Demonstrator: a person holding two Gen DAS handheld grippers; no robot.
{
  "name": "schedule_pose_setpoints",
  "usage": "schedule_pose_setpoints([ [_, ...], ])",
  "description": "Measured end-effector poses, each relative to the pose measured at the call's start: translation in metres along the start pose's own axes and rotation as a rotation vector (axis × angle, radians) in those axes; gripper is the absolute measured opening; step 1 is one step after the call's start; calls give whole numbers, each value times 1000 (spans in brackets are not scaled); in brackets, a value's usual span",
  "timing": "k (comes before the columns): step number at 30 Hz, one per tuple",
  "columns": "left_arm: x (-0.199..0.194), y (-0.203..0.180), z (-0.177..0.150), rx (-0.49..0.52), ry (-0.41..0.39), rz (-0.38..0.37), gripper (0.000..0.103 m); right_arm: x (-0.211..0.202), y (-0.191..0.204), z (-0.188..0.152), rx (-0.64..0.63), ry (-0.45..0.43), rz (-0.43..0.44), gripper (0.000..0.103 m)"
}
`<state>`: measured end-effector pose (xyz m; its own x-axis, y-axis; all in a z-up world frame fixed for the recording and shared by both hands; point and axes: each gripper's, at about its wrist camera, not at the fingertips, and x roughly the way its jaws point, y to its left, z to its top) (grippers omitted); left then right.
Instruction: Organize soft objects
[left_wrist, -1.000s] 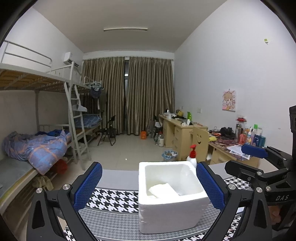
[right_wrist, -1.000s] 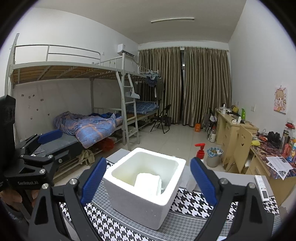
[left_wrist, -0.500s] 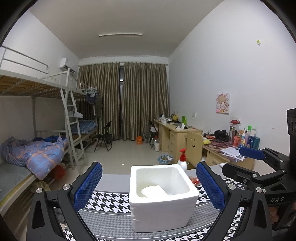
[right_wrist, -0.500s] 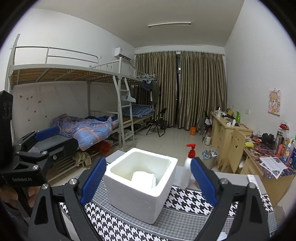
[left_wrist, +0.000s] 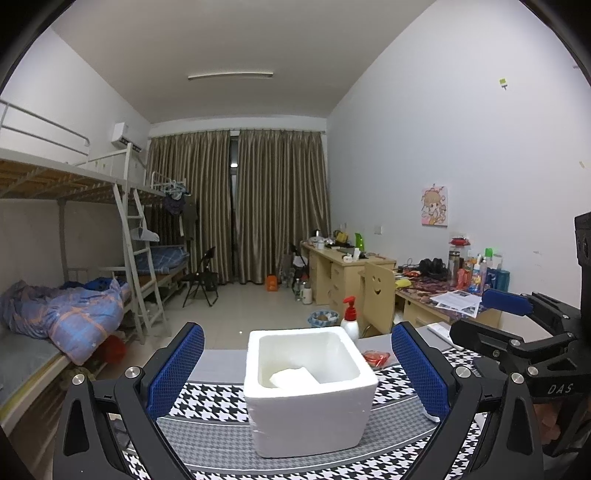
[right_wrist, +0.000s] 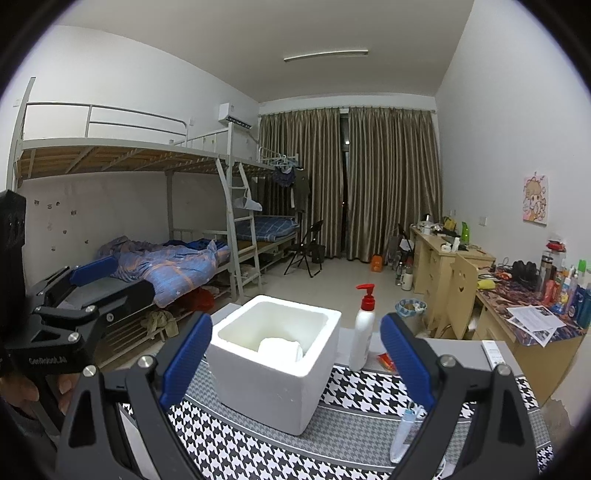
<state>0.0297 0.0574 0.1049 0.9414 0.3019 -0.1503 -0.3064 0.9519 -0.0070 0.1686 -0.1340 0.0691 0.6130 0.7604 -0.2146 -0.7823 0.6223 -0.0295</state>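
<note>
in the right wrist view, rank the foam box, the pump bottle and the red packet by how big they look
1. White foam box, clearly largest, though nearest the camera.
2. Pump bottle.
3. Red packet, smallest; partly hidden by the hand-held gripper's finger.

Lettering on two handheld grippers

"DAS" is printed in pale letters on the right gripper (left_wrist: 517, 317) body; a blurred word resembling "GenRobot.AI" is seen on the left gripper (right_wrist: 92, 277) frame.

Dormitory room: bunk beds (right_wrist: 122, 155), desks (left_wrist: 343, 273).
</note>
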Motion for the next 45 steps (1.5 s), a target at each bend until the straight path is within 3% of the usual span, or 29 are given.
schedule_pose_setpoints([
  [4, -4, -2, -2, 3, -3, -19, 102, -8, -4, -3, 17, -8, -32, 101],
  [14, -14, -15, -3, 23, -27, -47, 102, -26, -7, -8, 14, -19, -81, 101],
  [45, -3, -66, -15, 55, 17, -235, 102, -70, -50, -38, 81, 10, -281, 101],
])
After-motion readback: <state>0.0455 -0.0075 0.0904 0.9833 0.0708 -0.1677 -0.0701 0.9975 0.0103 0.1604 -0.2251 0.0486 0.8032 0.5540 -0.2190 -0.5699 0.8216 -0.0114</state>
